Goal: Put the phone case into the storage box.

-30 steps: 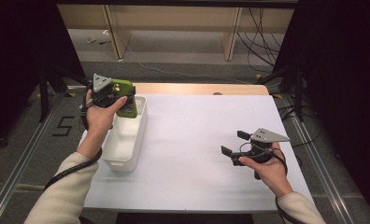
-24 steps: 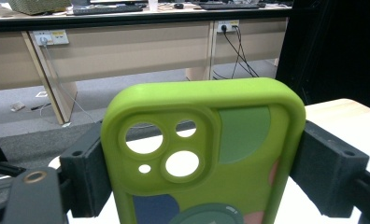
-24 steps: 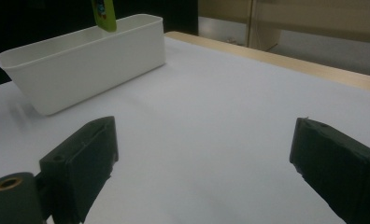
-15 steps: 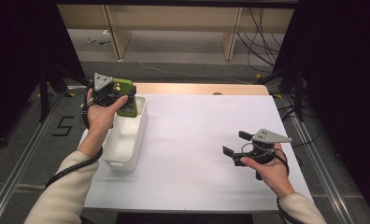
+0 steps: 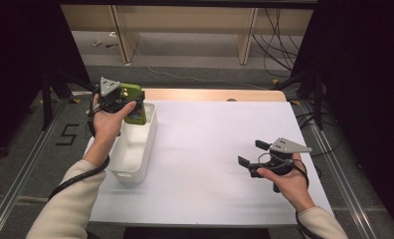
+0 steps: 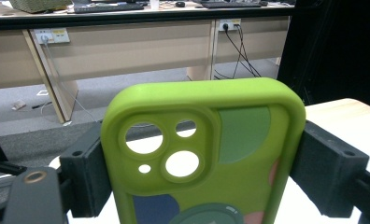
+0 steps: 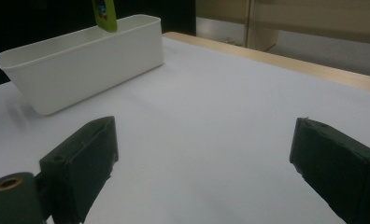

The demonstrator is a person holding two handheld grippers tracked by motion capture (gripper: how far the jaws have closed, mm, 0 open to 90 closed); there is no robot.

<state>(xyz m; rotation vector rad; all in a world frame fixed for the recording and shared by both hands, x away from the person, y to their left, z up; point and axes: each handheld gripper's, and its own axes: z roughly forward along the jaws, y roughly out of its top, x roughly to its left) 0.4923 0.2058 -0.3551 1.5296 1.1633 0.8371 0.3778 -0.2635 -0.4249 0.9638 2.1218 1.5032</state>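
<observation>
White table covering (image 5: 210,149) is filling the foreground, where the right gripper (image 5: 257,158) is resting low at the lower right of the high view, its jaws standing wide apart and holding nothing; compared with a second earlier it is sitting slightly lower in the frame, idling clear of the work. Farther back, at the upper left, the left gripper (image 5: 128,105) is clamping a lime-green phone case (image 5: 134,107) by its two long edges, keeping it upright just above the far end of the white bin (image 5: 146,149). Over the last second the case is hardly shifting, so the hand appears to be pausing over the bin rather than lowering it, and the drop into the bin looks not yet done. Beyond the table's far wooden edge, desk legs and loose cables (image 5: 277,35) are lining the grey floor.
</observation>
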